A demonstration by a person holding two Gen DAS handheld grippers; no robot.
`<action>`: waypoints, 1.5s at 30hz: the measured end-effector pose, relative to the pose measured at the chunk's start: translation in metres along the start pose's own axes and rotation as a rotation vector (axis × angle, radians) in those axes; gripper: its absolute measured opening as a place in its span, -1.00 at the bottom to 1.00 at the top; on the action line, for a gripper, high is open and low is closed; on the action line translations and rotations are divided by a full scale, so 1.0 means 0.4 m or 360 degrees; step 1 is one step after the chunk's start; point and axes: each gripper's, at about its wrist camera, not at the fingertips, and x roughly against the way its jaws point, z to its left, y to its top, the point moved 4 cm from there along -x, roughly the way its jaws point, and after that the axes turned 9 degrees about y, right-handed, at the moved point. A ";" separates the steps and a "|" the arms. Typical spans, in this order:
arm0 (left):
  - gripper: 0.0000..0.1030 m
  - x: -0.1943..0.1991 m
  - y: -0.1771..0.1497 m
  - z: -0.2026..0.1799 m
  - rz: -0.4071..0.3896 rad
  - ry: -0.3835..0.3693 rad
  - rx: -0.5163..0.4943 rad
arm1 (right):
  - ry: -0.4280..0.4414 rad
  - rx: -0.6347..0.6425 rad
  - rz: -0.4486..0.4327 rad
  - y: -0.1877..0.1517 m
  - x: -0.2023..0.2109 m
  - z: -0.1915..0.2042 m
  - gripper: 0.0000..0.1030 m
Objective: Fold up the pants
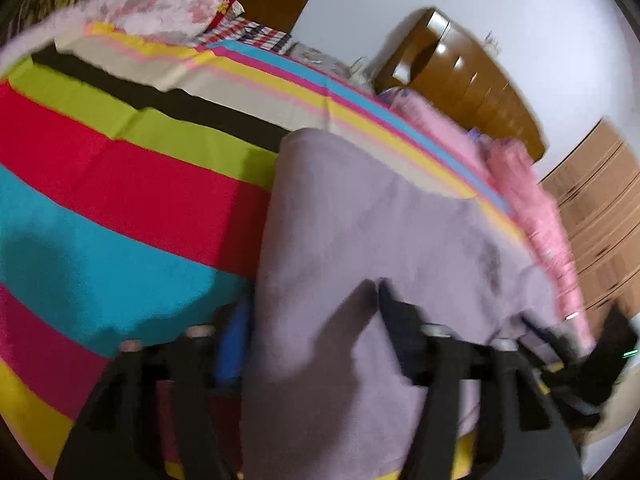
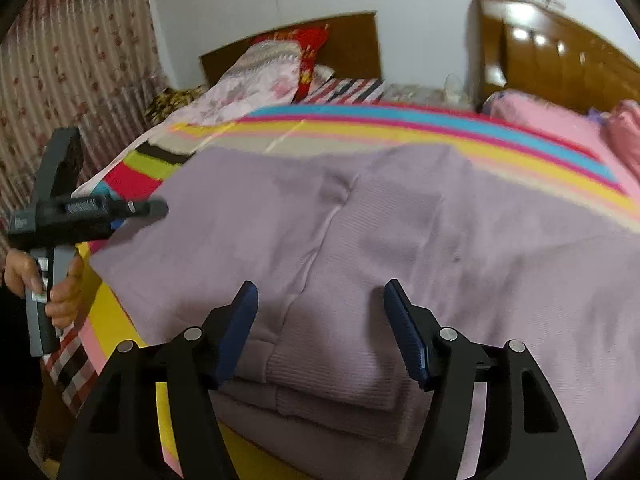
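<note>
The lilac pants (image 2: 360,240), a soft ribbed knit, lie spread on the striped bedsheet (image 2: 440,128) straight ahead of the right tongs (image 2: 320,328), their thick waistband doubled over just under the tips. These jaws stand apart and empty above the cloth, blue pads facing each other. The pants' left edge runs slanted near the bed's side, where the left tongs (image 2: 160,209) meet the fabric. In the left wrist view the left tongs (image 1: 312,320) have a raised fold of the pants (image 1: 360,240) between their jaws; blur hides whether the pads press. Left of that fold lies bare sheet (image 1: 100,160), flat and smooth. Beyond, rumpled pink bedding (image 1: 520,200) crowds the far edge.
</note>
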 end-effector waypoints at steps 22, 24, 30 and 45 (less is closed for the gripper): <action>-0.75 0.147 0.034 -1.041 -0.0271 -0.0248 -0.0587 | -0.0377 -0.0718 -0.0758 -0.229 0.647 -0.535 0.49; -0.77 0.080 0.000 -1.178 -0.0280 -0.0218 -0.0703 | -0.0476 -0.0773 -0.0754 -0.277 0.702 -0.570 0.50; -0.79 -0.053 -0.057 -1.204 -0.0115 -0.0212 -0.0715 | -0.0319 -0.0851 -0.0686 -0.339 0.683 -0.575 0.50; -0.90 0.248 0.151 -0.119 -0.0311 0.0310 0.0025 | -0.0091 -0.1185 -0.0500 -0.373 0.559 -0.611 0.50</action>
